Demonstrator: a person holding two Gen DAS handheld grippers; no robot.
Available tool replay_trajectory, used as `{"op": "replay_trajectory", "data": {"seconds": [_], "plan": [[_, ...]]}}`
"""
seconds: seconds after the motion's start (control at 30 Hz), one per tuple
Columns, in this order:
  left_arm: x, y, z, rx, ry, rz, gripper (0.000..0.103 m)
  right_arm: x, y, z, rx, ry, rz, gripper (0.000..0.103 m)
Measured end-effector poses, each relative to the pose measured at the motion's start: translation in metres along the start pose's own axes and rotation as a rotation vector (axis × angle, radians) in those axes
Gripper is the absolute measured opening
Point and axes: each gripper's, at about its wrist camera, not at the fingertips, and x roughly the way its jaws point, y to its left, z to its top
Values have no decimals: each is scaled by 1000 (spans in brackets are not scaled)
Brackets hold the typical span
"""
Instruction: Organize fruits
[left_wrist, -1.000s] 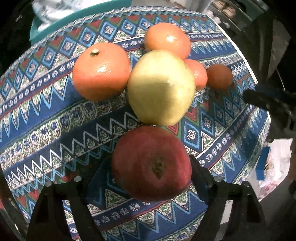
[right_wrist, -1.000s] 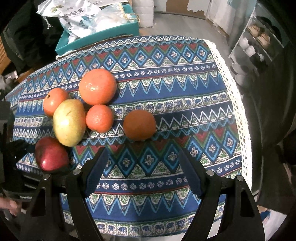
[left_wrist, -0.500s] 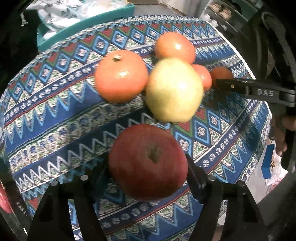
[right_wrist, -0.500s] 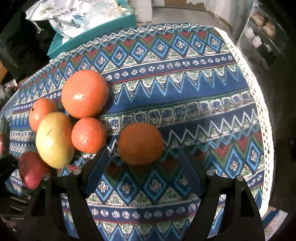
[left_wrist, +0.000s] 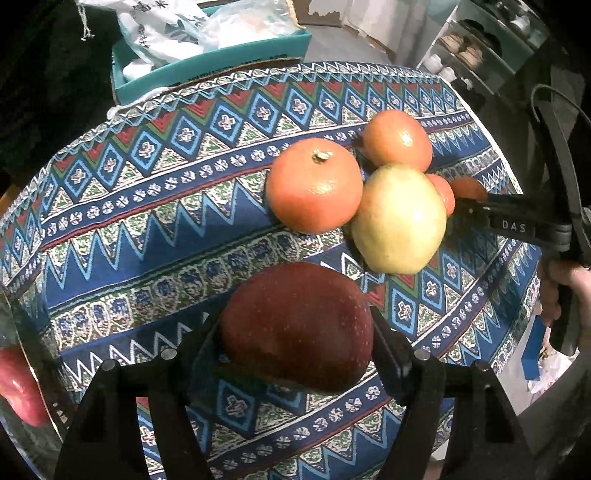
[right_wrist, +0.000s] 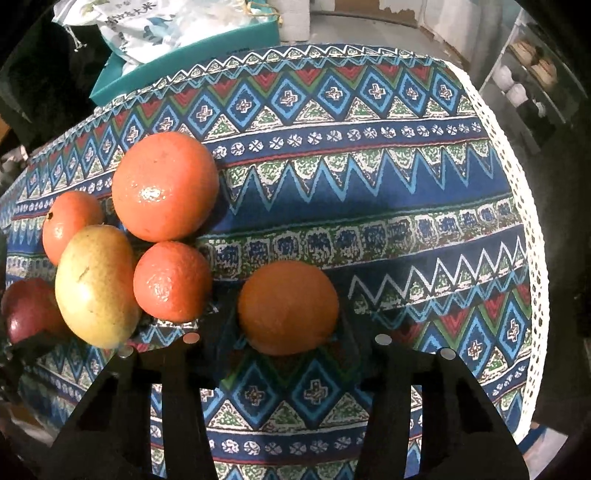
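My left gripper (left_wrist: 297, 343) is shut on a dark red apple (left_wrist: 297, 325) and holds it just above the patterned tablecloth (left_wrist: 147, 221). Behind it lie a yellow-green mango (left_wrist: 400, 221), a large orange (left_wrist: 314, 186) and a second orange (left_wrist: 397, 142). My right gripper (right_wrist: 288, 332) is open, its jaws on either side of a small orange (right_wrist: 288, 306) that rests on the cloth. To its left in the right wrist view are a small tangerine (right_wrist: 171, 282), the mango (right_wrist: 96, 286), a big orange (right_wrist: 164, 186) and the red apple (right_wrist: 29, 310).
A teal box (right_wrist: 184, 48) with white bags stands behind the table's far edge. The cloth's white lace edge (right_wrist: 517, 206) marks the table's right side, with shelves (right_wrist: 528, 77) beyond. The right gripper's finger (left_wrist: 513, 221) reaches in beside the mango.
My left gripper has lifted and tilted the red apple, drawing back to the left of the fruit pile. My right gripper has moved in until the small orange sits between its jaws.
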Motion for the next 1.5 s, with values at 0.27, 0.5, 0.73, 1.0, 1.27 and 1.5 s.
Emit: {"op": "replay_trajectory", "data": {"seconds": [0.27,0.5,0.73,1.0,1.27,1.5], "plan": [[-11,1,1,-11,-31,4,75,-24,11,1,-15,-55,-3,48],[-28,5,0,-22,-67,1,75,-55,28,1,-47,-112,9,48],[-49,8,-3,-31,-103,2,75,-83,48,-3,-86,-163,39,47],[-73,16,-11,-44,-141,4,75,-120,80,-6,-137,-230,105,47],[-98,25,-22,-50,-185,16,75,-149,115,-7,-194,-277,164,47],[-122,40,-35,-80,-213,14,75,-161,150,-8,-254,-293,211,47]]}}
